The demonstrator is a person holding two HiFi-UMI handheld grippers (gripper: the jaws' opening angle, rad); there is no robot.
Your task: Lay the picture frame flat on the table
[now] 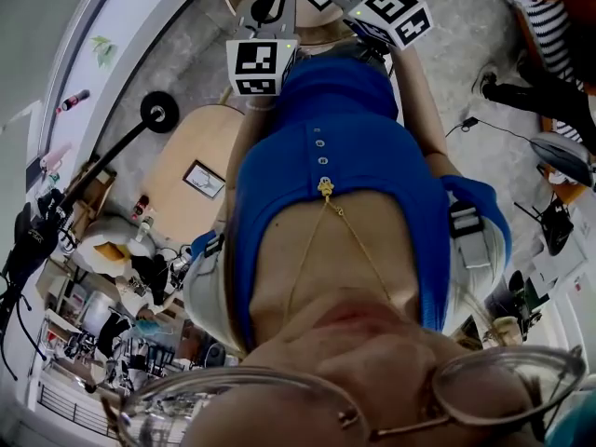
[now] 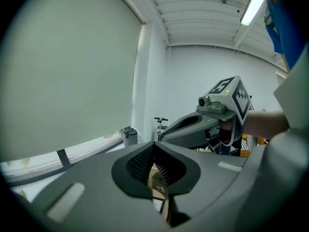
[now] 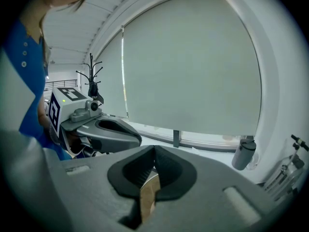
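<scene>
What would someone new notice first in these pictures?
The person's blue shirt fills the middle of the head view. Above it, the left gripper and right gripper are held side by side, both with jaws shut and empty. At left, a small picture frame sits on a round wooden table.

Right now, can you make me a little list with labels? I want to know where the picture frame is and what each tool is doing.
picture frame: on the round wooden table, at the left of the head view
frame flat or standing: too small to tell
left tool: jaws together, nothing between them
right tool: jaws together, nothing between them
where the tools are: side by side in front of the person's blue shirt, away from the table
touching the frame: neither tool
</scene>
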